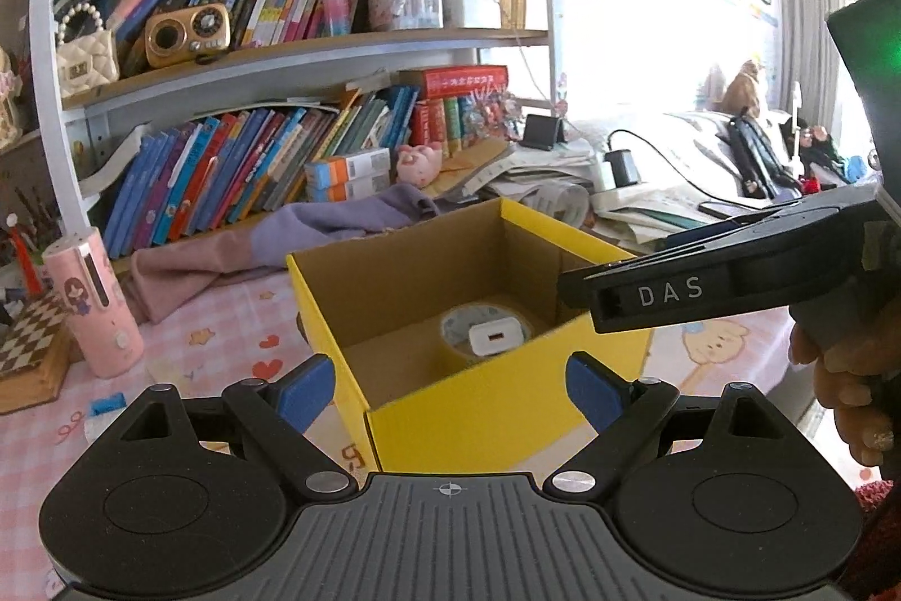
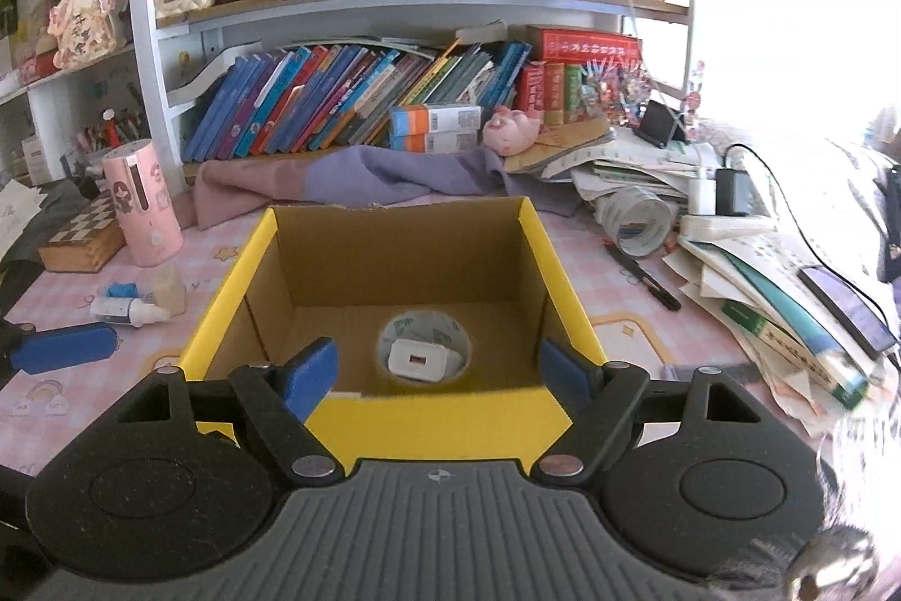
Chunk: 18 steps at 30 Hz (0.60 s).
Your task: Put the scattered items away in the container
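A yellow cardboard box (image 1: 478, 409) (image 2: 439, 421) stands open on the pink tablecloth. Inside it lie a tape roll (image 1: 453, 328) (image 2: 394, 328) and a white charger plug (image 1: 495, 339) (image 2: 419, 361) resting in the roll's hole. My left gripper (image 1: 450, 390) is open and empty, its fingers straddling the box's near corner. My right gripper (image 2: 436, 370) is open and empty above the box's near rim; it also shows from the side in the left wrist view (image 1: 704, 285). A small dropper bottle (image 2: 126, 311), a pale bottle (image 2: 169, 291) and a black pen (image 2: 642, 277) lie on the table.
A pink cylinder (image 2: 143, 201) and a chequered wooden box (image 2: 84, 235) stand at the left. A second tape roll (image 2: 636, 218), stacked papers and books (image 2: 788, 308), a phone (image 2: 850, 308) and a plug strip lie at the right. Purple cloth (image 2: 360, 178) and bookshelves are behind.
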### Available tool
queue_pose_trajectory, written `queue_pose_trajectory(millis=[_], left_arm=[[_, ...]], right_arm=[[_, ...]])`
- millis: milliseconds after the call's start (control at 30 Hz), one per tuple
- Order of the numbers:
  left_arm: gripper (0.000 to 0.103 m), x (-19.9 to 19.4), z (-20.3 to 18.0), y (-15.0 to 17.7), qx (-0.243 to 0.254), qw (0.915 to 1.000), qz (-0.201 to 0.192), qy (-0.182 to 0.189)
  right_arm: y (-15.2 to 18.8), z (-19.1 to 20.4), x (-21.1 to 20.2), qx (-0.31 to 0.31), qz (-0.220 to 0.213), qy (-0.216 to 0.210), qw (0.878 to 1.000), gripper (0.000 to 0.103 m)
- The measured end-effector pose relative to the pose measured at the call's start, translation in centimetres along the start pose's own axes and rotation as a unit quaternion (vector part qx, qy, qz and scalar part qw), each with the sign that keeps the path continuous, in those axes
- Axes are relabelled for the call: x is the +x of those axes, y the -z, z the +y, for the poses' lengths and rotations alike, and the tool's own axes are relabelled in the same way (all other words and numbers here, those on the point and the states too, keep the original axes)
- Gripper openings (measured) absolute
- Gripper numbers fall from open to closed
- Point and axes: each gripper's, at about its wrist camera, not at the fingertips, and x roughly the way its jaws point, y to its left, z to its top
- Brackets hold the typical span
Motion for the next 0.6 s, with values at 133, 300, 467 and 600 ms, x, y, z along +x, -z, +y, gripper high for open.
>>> queue_pose_trajectory(millis=[133, 300, 467, 600], left_arm=[[0.091, -1.5, -0.3, 0.8, 0.003, 1.0000, 0.002, 0.008], [0.091, -3.3, -0.5, 1.9, 0.003, 0.9999, 0.007, 0.012], [0.091, -4.9, -0.3, 2.8, 0.001, 0.9999, 0.009, 0.014], [0.091, -5.9, 0.0, 3.6, 0.002, 0.9998, 0.013, 0.015]], right_arm=[[1.2, 0.3, -2.0, 0.011, -0.004, 0.012, 1.000, 0.078], [3.1, 1.0, -4.1, 0.020, -0.002, 0.023, 1.000, 0.080], [4.8, 2.0, -6.0, 0.022, 0.004, 0.030, 0.999, 0.081], [5.6, 2.9, -7.0, 0.024, 0.007, 0.032, 0.999, 0.082]])
